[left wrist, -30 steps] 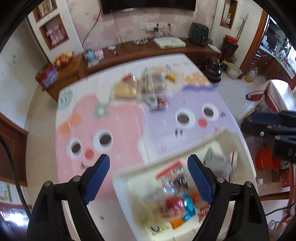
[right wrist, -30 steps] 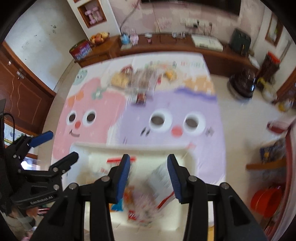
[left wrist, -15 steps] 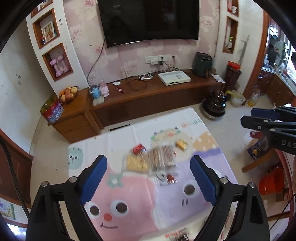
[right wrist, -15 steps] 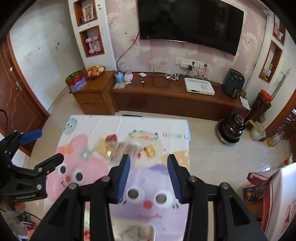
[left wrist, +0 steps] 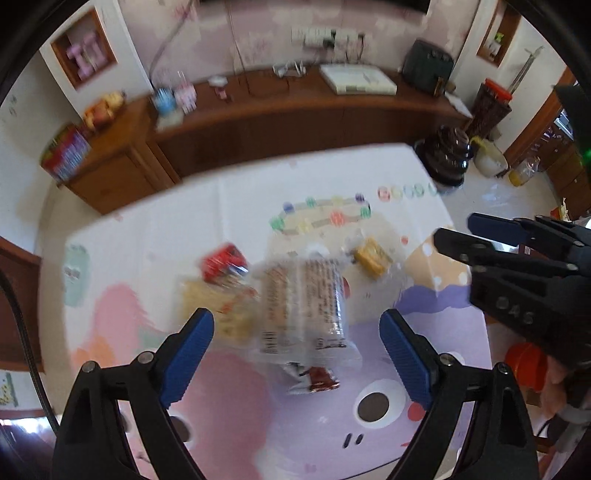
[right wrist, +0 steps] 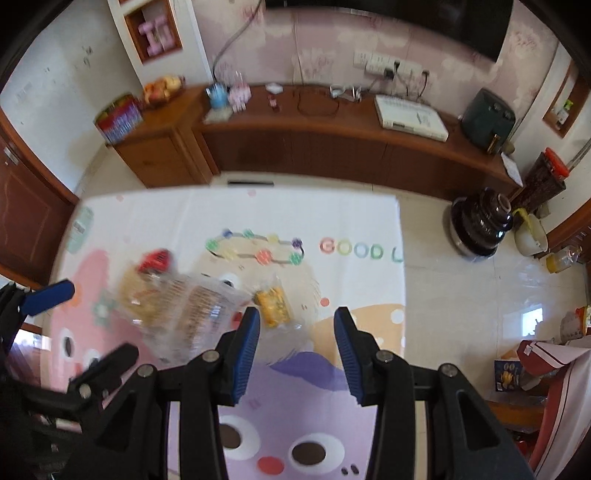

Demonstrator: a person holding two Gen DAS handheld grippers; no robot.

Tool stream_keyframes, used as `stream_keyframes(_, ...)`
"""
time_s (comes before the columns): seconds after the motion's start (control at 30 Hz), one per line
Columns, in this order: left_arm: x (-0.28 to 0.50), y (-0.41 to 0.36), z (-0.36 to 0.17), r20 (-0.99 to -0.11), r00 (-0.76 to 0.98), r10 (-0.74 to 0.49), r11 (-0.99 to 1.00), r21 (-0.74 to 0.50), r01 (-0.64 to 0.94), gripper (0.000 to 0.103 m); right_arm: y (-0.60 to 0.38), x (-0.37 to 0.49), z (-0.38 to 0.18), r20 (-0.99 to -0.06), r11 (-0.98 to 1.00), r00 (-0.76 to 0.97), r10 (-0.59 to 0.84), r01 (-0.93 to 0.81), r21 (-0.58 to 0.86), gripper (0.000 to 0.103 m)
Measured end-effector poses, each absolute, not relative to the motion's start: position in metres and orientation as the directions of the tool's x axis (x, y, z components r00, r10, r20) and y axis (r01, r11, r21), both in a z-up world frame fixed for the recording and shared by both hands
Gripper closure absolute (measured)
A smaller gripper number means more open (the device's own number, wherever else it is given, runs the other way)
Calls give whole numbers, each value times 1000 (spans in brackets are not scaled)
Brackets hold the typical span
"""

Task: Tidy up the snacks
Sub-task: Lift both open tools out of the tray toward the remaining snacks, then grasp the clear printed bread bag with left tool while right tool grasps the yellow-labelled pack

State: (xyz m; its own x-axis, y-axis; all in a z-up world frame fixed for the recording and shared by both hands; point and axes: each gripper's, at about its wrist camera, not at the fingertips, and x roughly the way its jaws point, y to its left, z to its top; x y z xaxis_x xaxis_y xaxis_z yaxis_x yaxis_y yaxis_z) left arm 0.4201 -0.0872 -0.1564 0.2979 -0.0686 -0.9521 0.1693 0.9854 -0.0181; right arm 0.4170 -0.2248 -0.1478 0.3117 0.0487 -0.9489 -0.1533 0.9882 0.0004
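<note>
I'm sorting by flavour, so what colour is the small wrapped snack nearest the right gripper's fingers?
Yellow-orange, in a clear wrapper; the right wrist view shows it best.

Left gripper (left wrist: 297, 349) and right gripper (right wrist: 297, 349), fingers spread wide, both empty, side by side.

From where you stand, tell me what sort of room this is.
Most likely a home living room. A wall-mounted TV hangs over a long wooden media console with a fruit bowl, and snack packets lie on a table under a cartoon tablecloth.
</note>
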Motion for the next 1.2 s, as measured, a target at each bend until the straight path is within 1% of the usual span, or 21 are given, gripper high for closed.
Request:
stream_keyframes(0.1, 429, -95, -188, -960, 277, -47, 988, -3, 156, 12, -224, 427, -184, -964, 989, 260, 48, -151, 9, 61)
stream_keyframes(0.27, 440, -103, -229, -969, 249, -8, 991, 25, 130, 12, -222, 442, -225, -976, 988, 191, 105, -135, 80, 61)
stream_keyframes(0.4, 447, -105, -241, -972, 235, -3, 993, 25, 117, 12, -217, 450, -249, -981, 988, 162, 105, -130, 84, 61)
stream_keyframes(0.47, 448, -105, -249, -975, 223, -1, 994, 23, 107, 12, -216, 452, -250, -973, 984, 179, 143, -129, 120, 61)
stream_keyframes(0.57, 450, -105, -261, -978, 209, 6, 996, 25, 89, 12, -210, 453, -252, -972, 980, 178, 155, -148, 130, 61)
stream_keyframes(0.7, 449, -103, -266, -977, 212, 2, 997, 18, 71, 13, -198, 451, -261, -982, 978, 149, 119, -187, 90, 62)
stream_keyframes(0.73, 449, -103, -267, -977, 215, 4, 998, 19, 68, 16, -196, 451, -260, -981, 978, 160, 112, -195, 80, 62)
stream_keyframes(0.8, 448, -102, -268, -976, 218, -5, 998, 9, 66, 23, -194, 450, -260, -980, 977, 171, 98, -206, 62, 66)
stream_keyframes(0.83, 448, -103, -269, -976, 215, -16, 998, -2, 64, 26, -193, 449, -260, -980, 976, 174, 92, -212, 54, 73)
stream_keyframes(0.87, 447, -102, -268, -975, 221, -15, 998, -3, 58, 29, -192, 448, -260, -981, 975, 174, 85, -220, 45, 75)
stream_keyframes(0.9, 445, -102, -267, -974, 227, -16, 998, -3, 56, 31, -192, 446, -259, -982, 974, 169, 86, -223, 47, 75)
stream_keyframes(0.97, 442, -99, -265, -971, 239, -19, 999, -7, 53, 38, -193, 442, -259, -982, 974, 159, 97, -218, 61, 76)
stream_keyframes(1.03, 440, -94, -263, -970, 242, -24, 999, -13, 46, 40, -196, 438, -258, -982, 975, 154, 111, -206, 79, 76)
stream_keyframes(1.2, 428, -83, -255, -967, 252, -22, 1000, -16, 24, 42, -205, 426, -247, -973, 978, 166, 158, -160, 132, 76)
